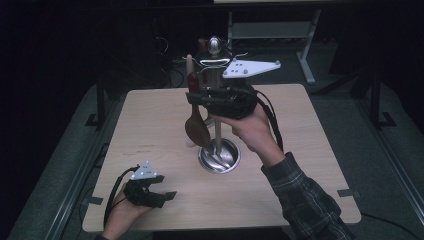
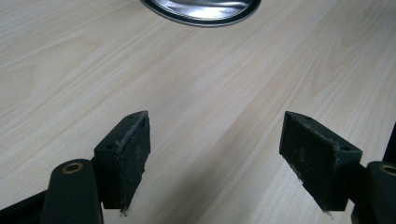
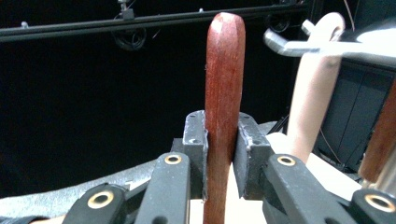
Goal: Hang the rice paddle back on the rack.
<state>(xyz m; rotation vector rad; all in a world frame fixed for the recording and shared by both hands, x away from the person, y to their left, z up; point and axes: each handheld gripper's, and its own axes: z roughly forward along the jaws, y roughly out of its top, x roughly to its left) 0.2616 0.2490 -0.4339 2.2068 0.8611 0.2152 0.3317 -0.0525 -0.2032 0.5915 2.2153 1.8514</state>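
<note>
we clamp the right gripper point(image 3: 219, 154) on the dark wooden spoon point(image 3: 224, 93) above the rack point(image 1: 218, 155) mid-tabletop; a tilt could snag its hooks. left gripper point(image 2: 217, 158) rests released near the front-left corner.

Dim room, black backdrop; tabletop point(image 1: 150, 130) evenly lit, slight blur.

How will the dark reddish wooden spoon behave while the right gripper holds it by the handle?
The dark reddish wooden spoon looks stiff, so it probably will not bend. The right gripper clamps its narrow handle, with the bowl hanging low, so it may swing. Smooth polished wood might slip a little.
</note>
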